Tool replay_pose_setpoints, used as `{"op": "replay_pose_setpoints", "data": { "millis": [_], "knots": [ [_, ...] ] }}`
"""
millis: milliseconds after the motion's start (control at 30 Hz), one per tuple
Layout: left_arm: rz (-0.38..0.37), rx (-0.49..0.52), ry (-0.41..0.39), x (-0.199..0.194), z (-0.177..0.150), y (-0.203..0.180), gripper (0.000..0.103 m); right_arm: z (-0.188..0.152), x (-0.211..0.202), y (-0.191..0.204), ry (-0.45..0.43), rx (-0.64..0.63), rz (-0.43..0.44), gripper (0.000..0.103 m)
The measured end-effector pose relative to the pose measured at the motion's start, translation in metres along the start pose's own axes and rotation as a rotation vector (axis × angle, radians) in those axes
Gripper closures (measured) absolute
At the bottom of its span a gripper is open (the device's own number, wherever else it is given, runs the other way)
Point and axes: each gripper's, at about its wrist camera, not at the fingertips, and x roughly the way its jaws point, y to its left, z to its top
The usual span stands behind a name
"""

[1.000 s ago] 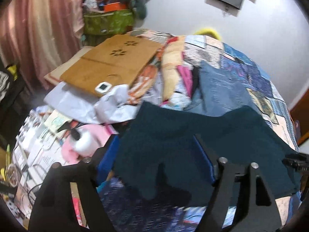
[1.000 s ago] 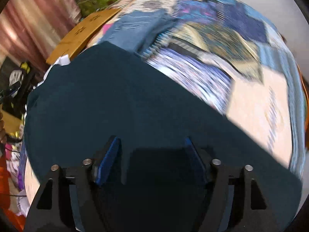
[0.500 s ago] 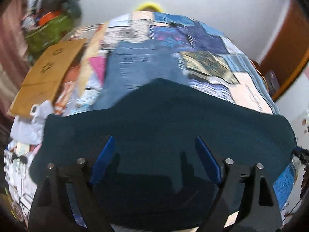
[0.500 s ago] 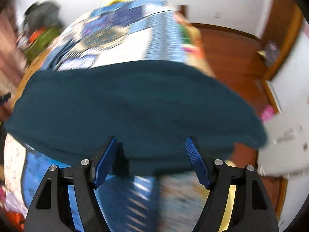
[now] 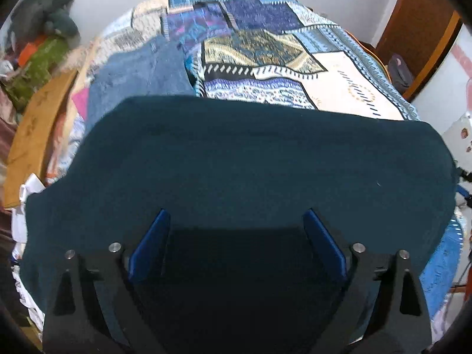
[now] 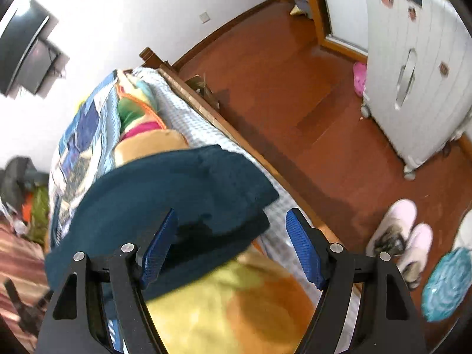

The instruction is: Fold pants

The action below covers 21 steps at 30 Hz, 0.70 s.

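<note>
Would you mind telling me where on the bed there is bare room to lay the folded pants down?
Free: the patchwork quilt beyond the dark teal pants, right of the jeans. Crowded: the left side, with the wooden board and clothes pile.

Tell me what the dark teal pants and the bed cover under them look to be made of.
Dark teal pants: likely a soft fleece or knit; matte, slightly fuzzy surface, thick rounded folded edge. Bed cover: probably printed woven cotton, patchwork-patterned, flat with no sheen.
</note>
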Motion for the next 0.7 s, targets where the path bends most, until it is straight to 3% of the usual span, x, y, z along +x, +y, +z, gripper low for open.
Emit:
{"op": "replay_pose_setpoints", "data": {
  "millis": [100,133,167,267,433,567,700],
  "knots": [
    [0.015,0.015,-0.005,-0.001,0.001,-0.005,0.008,0.006,0.01,0.001,-0.012,-0.002,0.004,0.037],
    [0.015,0.012,-0.004,0.0,0.001,-0.004,0.008,0.007,0.011,0.001,-0.014,-0.006,0.005,0.051],
    [0.013,0.007,-0.003,0.0,0.002,-0.004,0.008,0.009,0.011,0.002,-0.018,-0.011,0.004,0.059],
    [0.004,-0.006,-0.001,0.001,0.002,-0.001,0.008,0.021,0.002,0.009,-0.039,-0.057,0.048,0.075],
    [0.014,-0.007,-0.002,0.001,0.003,-0.003,0.008,0.052,-0.042,0.057,-0.16,-0.228,0.078,0.078],
    [0.023,-0.006,-0.007,-0.001,0.006,-0.005,0.008,0.068,-0.093,0.103,-0.311,-0.358,0.113,0.079],
    [0.021,-0.009,-0.03,-0.009,0.007,-0.005,0.008,0.068,-0.109,0.111,-0.36,-0.397,0.108,0.079]
  ]
}}
